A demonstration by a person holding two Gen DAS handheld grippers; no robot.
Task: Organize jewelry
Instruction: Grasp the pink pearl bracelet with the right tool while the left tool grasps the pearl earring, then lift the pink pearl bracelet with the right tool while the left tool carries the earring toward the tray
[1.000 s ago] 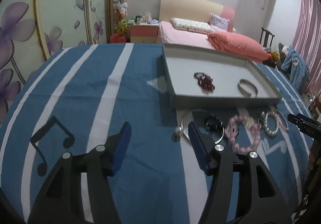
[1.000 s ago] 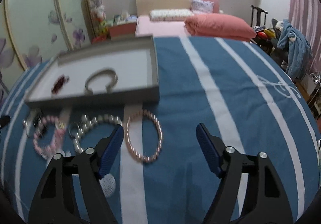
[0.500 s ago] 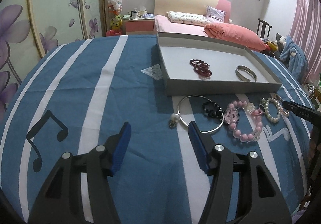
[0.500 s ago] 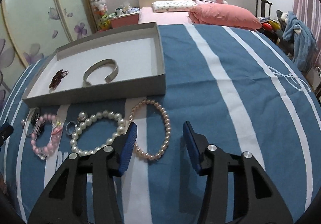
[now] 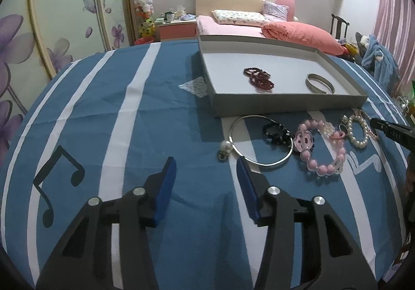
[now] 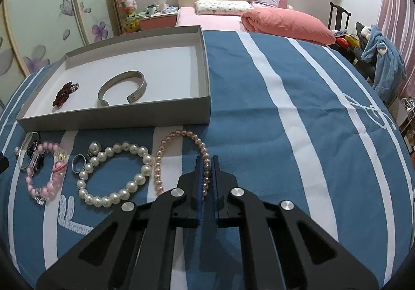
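A grey tray (image 6: 116, 118) (image 5: 285, 103) holds a dark red bead bracelet (image 6: 64, 94) (image 5: 259, 78) and a silver cuff (image 6: 122, 88) (image 5: 320, 83). In front of it on the blue striped cloth lie a pink pearl strand (image 6: 179, 134) (image 5: 369, 129), a white pearl bracelet (image 6: 116, 173) (image 5: 356, 131), a small ring (image 6: 78, 163), a pink bead bracelet (image 6: 46, 173) (image 5: 321, 147), a black bead piece (image 5: 276, 131) and a silver hoop (image 5: 259, 144). My right gripper (image 6: 206, 160) is shut on the right side of the pink pearl strand. My left gripper (image 5: 205, 164) is open and empty, just left of the hoop.
A pearl charm (image 5: 224, 148) lies beside the hoop. The right gripper's tip (image 5: 389, 130) shows at the right edge of the left wrist view. A bed with a pink quilt (image 6: 285, 24) and a wardrobe with flower doors (image 5: 64, 17) stand behind the table.
My right gripper moved down onto the pink pearl strand and closed from wide open to shut on it. My left gripper stayed open and shifted only slightly.
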